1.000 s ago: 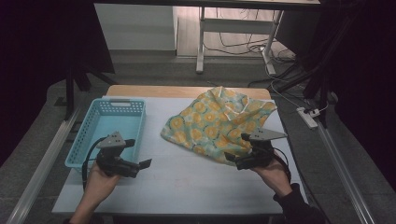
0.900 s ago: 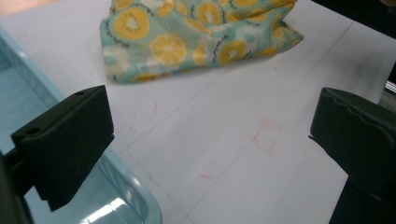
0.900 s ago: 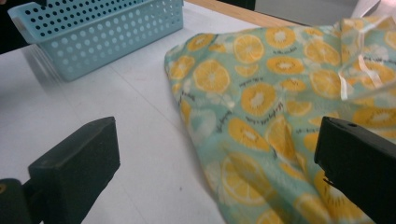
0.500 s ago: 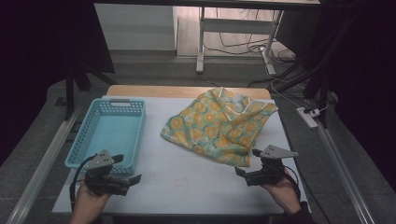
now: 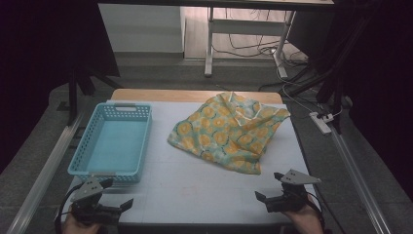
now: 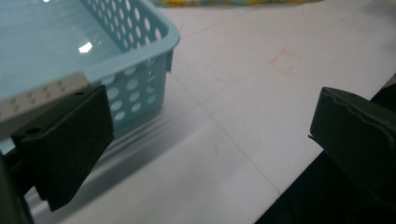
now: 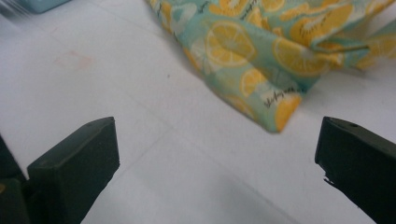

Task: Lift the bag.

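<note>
- While both grippers sit at the bench's [image 5: 204, 190] near edge, the left gripper [image 5: 124, 204] has fingers spread beside the basket [image 5: 112, 141].
- Right gripper [image 5: 260, 197] fingers spread, empty.
- Cloth [image 5: 229, 131] lies crumpled mid-bench, right of the basket.

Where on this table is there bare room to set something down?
Bare: the near strip between the left gripper and right gripper, and the lane between the blue basket and the lemon-print cloth. The basket's inside is empty too. Crowded: the far right, under the cloth.
</note>
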### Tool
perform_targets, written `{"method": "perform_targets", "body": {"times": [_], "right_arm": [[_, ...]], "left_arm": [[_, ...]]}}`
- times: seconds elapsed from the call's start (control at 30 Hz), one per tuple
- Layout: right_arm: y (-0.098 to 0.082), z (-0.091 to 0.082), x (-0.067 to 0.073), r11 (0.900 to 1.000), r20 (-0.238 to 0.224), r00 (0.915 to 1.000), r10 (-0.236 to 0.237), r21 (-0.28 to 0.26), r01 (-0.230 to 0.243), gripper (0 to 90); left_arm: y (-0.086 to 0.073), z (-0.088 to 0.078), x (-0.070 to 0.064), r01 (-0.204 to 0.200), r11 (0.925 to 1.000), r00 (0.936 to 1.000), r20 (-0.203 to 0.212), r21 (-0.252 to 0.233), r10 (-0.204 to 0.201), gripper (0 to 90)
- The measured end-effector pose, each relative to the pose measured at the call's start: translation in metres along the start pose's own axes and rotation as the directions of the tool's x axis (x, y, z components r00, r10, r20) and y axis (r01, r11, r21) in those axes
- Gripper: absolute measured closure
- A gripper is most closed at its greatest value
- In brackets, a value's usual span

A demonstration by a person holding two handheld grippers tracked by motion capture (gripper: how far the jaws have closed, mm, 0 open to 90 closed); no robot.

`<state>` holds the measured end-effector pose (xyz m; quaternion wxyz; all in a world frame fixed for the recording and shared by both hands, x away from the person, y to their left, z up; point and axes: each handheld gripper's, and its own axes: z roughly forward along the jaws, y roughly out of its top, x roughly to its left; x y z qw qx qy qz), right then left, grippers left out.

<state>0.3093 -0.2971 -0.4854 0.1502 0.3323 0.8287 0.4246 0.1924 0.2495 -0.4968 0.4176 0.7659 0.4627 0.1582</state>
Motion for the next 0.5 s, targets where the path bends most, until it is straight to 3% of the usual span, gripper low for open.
{"method": "perform_targets", "body": {"times": [0.17,0.33,0.5], "right_arm": [[-0.013,-0.006,0.003,1.000,0.013,0.9999,0.005,0.027,-0.006,0.2],[-0.024,-0.009,0.004,0.996,0.032,0.9995,0.003,0.085,-0.006,0.2],[-0.025,-0.012,0.001,0.997,0.046,0.9984,0.032,0.070,-0.035,0.2]], "left_arm": [[-0.013,0.000,0.001,-0.001,0.9994,0.9989,-0.047,0.034,0.002,0.0],[-0.022,0.004,0.005,0.010,0.9944,0.9955,-0.095,0.105,0.000,0.0],[-0.022,0.005,0.007,0.029,0.9925,0.9954,-0.095,0.119,-0.018,0.0]]}}
